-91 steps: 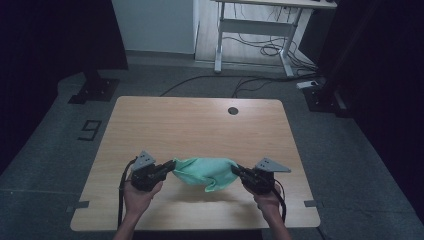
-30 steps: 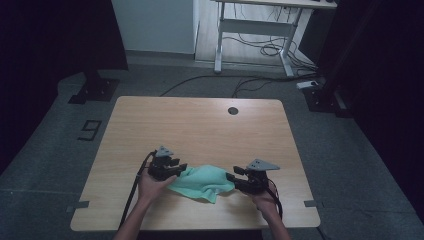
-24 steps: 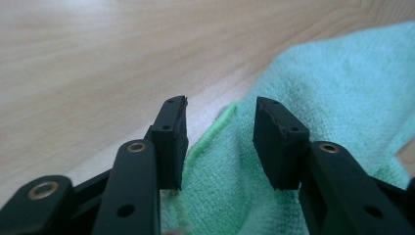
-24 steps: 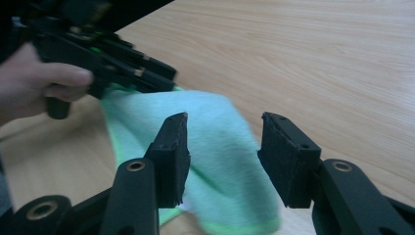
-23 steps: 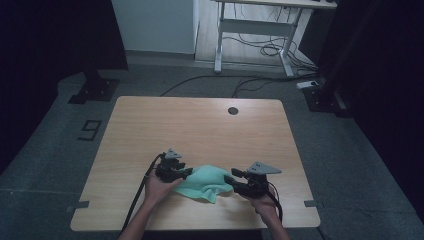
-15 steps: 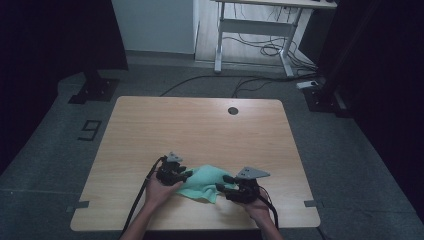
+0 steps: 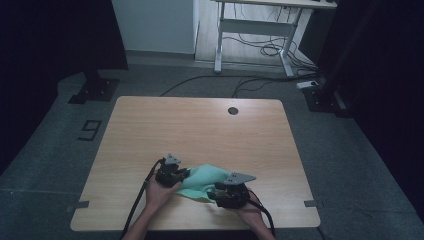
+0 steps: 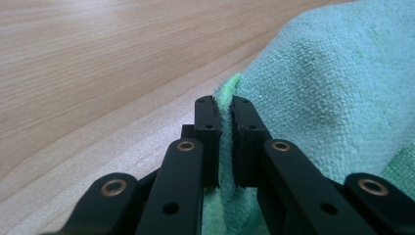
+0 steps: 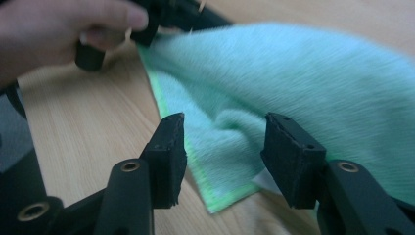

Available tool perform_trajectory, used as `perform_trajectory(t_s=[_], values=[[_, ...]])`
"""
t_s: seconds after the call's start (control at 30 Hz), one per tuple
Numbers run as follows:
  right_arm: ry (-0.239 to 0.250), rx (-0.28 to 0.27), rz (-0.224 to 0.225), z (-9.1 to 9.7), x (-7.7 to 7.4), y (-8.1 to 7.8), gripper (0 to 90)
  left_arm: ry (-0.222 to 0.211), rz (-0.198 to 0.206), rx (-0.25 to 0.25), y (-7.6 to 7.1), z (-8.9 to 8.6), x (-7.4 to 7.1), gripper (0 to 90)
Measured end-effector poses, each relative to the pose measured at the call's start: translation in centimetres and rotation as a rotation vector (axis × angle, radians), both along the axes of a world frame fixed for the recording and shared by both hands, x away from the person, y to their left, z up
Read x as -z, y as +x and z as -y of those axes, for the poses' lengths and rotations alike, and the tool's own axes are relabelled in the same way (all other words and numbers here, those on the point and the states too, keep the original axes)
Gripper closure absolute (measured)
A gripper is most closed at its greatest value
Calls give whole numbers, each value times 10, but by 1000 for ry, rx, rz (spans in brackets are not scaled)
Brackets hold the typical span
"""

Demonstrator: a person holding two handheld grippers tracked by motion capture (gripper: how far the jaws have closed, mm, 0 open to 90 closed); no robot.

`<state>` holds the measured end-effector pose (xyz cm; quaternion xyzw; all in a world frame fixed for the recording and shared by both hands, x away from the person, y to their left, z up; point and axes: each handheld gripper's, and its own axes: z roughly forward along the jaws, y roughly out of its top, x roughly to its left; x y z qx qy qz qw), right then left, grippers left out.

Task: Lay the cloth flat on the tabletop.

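Note:
A green terry cloth (image 7: 202,181) lies bunched on the wooden table (image 7: 200,130) near its front edge. My left gripper (image 7: 184,176) is at the cloth's left side. In the left gripper view its jaws have just been closing, and the left gripper (image 8: 223,105) is shut on a folded edge of the cloth (image 8: 333,88). My right gripper (image 7: 212,192) is at the cloth's near right. Its jaws have just been opening. The right gripper (image 9: 225,122) stands open around a corner of the cloth (image 9: 303,73), with the pads apart from the fabric.
A round cable hole (image 7: 232,110) sits near the table's far edge. Beyond the table stand a white desk frame (image 7: 255,35) with cables on the floor and a black stand base (image 7: 95,90). A "9" mark (image 7: 90,130) is on the floor at the left.
The two grippers have come closer together and the cloth has bunched up between them. The right gripper has moved left along the cloth's near edge. The left hand has stayed in place.

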<state>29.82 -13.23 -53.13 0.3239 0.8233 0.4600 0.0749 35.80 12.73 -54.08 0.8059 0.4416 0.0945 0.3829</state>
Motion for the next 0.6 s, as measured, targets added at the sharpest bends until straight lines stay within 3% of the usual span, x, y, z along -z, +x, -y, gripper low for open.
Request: perform_trajectory(t_s=[0.17, 0.33, 0.43, 0.5, 0.6], values=[[-54, -18, -23, -11, 12, 3, 479, -11, 16, -18, -1, -2, -1, 839], [-101, -14, -18, -17, 17, 3, 464, -25, 28, -39, -1, -5, -4, 840], [-123, -1, 6, -18, 18, 4, 546, -28, 37, -47, -1, -6, -5, 840], [-144, 8, 27, -17, 18, 5, 661, -35, 44, -53, -2, -7, -6, 841], [-140, 37, 14, -13, 17, 10, 788, -51, 57, -68, -1, -9, -9, 842]])
